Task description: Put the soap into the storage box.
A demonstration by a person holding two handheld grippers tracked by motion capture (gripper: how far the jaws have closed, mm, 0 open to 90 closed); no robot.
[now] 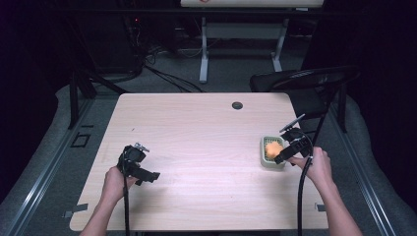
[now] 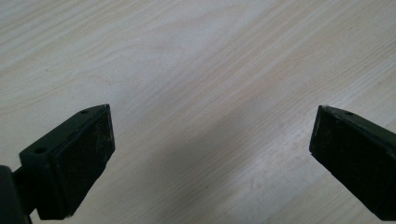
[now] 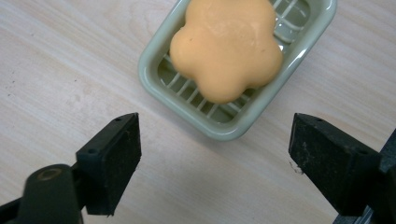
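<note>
Fingers of right gripper (image 3: 215, 161) spread wide, poised beside soap dish (image 3: 161, 74) holding orange soap (image 3: 226, 49); left gripper (image 2: 212, 156) likewise spread above table (image 2: 196, 56)

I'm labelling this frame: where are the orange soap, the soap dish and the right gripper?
orange soap (image 3: 227, 49), right gripper view, middle of its top face.
soap dish (image 3: 154, 70), right gripper view, near rim.
right gripper (image 3: 215, 161), right gripper view, midway between its open jaws.

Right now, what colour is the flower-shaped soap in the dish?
Orange; the soap lies in a pale green slatted dish, clearest in the right gripper view.
</note>
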